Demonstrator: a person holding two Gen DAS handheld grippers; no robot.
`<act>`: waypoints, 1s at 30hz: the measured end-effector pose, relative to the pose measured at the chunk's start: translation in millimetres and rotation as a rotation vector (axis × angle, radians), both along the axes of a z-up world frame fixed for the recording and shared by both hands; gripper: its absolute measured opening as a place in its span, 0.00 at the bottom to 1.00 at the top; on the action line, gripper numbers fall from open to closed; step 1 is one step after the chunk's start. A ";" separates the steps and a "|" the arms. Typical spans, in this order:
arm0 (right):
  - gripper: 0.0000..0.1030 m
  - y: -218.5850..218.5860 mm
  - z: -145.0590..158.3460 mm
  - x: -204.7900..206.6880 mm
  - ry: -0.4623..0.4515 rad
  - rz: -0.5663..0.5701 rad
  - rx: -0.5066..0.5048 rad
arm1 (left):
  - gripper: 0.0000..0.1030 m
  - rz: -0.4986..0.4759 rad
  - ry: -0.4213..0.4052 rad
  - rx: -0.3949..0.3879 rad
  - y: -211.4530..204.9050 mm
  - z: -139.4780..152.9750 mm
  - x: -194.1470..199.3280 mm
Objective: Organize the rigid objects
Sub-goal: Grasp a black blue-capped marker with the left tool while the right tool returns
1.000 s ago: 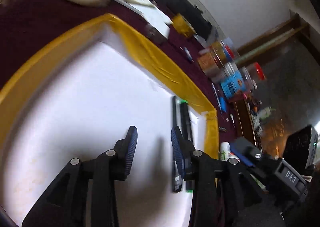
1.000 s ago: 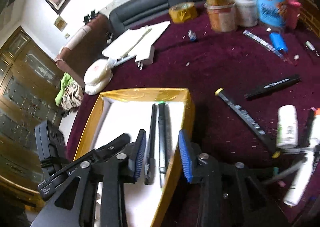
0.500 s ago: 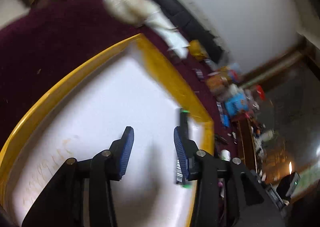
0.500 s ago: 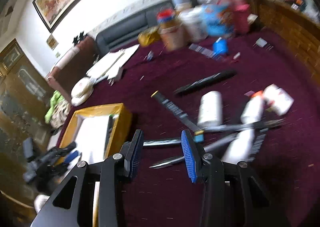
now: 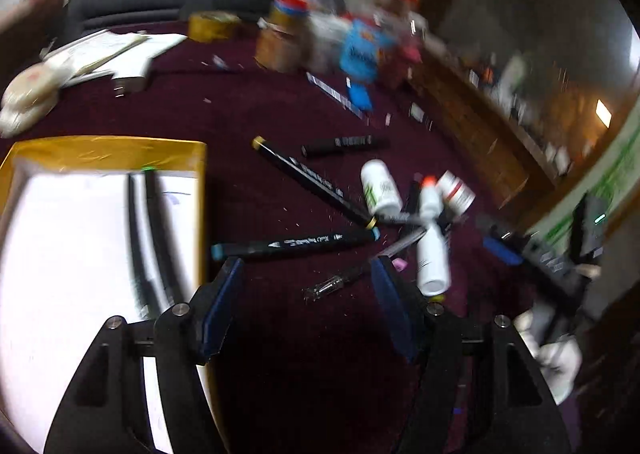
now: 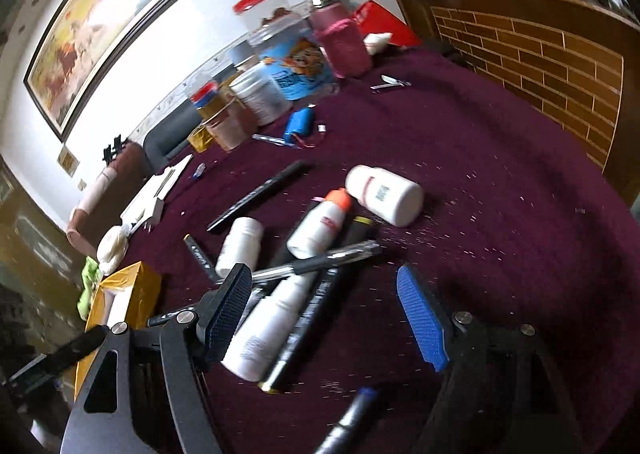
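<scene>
Next thing to be picked
Both grippers, left gripper [image 5: 306,308] and right gripper [image 6: 326,318], are held wide apart, empty; the blue-tipped marker [image 5: 294,245], mid-frame, is likely to be grabbed for the yellow box [image 5: 104,151].

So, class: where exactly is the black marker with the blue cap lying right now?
In the left wrist view, the blue-capped marker lies flat on the maroon cloth, just right of the yellow box, beyond the open left hand-held gripper.

Maroon cloth-covered table [image 6: 500,181]. On it: yellow-rimmed tray [image 5: 104,151] at left; black markers [image 5: 296,244] and white bottles [image 6: 384,193] piled mid-table; jars [image 6: 260,93], blue battery pack [image 6: 299,121], tape roll [image 5: 212,25], papers [image 5: 120,49] along the far edge.
</scene>
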State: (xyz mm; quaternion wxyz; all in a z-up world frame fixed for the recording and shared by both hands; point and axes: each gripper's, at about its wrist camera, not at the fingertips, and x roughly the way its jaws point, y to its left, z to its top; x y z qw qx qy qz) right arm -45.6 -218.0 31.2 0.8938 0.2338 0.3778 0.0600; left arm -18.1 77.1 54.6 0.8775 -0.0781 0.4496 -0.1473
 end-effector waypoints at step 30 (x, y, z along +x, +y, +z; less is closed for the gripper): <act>0.69 -28.3 -32.1 -1.2 0.021 -0.023 0.119 | 0.20 -0.193 0.028 0.310 -89.3 -41.6 -1.7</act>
